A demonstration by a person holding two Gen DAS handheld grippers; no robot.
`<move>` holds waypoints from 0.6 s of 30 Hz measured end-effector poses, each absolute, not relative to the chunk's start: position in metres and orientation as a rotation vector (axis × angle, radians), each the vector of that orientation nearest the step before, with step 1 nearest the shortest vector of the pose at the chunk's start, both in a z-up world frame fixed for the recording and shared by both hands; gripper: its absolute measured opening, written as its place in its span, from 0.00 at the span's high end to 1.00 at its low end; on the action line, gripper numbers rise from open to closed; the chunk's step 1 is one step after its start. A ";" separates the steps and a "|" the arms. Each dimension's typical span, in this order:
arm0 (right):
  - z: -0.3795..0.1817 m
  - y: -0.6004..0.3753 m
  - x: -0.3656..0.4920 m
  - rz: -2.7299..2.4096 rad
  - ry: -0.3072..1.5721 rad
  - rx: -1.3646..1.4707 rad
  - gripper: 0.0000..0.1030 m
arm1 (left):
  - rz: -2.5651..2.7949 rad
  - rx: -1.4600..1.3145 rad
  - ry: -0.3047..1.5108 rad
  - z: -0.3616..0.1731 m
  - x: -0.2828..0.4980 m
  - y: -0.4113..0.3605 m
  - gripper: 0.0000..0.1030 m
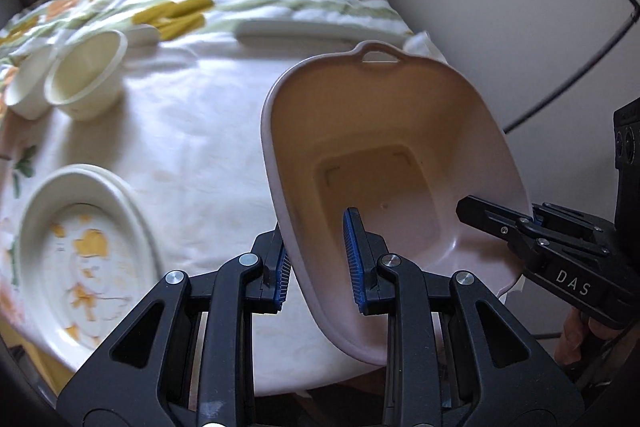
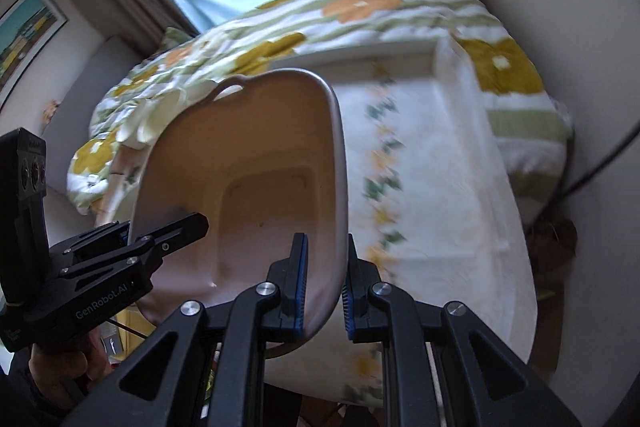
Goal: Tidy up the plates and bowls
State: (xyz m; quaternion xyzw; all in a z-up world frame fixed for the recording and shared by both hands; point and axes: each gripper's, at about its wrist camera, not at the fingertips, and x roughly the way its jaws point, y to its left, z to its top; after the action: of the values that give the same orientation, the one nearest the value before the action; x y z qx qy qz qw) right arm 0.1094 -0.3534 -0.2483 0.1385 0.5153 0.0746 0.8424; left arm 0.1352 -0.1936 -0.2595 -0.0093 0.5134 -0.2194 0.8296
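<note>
While I hold the pale pink plastic basin [image 1: 400, 155] off the cloth-covered table [image 1: 192, 131], my left gripper [image 1: 318, 259] pinches one side rim and my right gripper [image 2: 325, 287] the opposite one. It hangs empty and tilted beside the white paper cups [image 1: 84, 79] and the flowered oval plate [image 1: 80, 251]. Both grips catch only thin, smooth rim, so I judge a pull apart could let it slip and drop onto the crockery.

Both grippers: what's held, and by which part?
Both clamp the pink tub: left gripper on its left rim wall, right gripper on its right rim wall, one finger inside, one outside.
</note>
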 end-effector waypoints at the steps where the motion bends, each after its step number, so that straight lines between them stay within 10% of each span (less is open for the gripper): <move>1: -0.256 -0.359 0.109 0.144 1.098 0.304 0.86 | -0.477 -0.012 1.101 -0.269 0.135 -0.202 0.79; 18: -0.314 -0.395 0.097 0.112 1.126 0.414 0.86 | -0.481 0.046 1.165 -0.322 0.145 -0.224 0.79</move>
State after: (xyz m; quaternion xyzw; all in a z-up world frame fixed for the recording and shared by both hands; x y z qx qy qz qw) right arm 0.0967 -0.3950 -0.3137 0.1947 0.5297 0.0524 0.8239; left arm 0.1446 -0.2241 -0.3216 0.0215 0.5447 -0.2247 0.8077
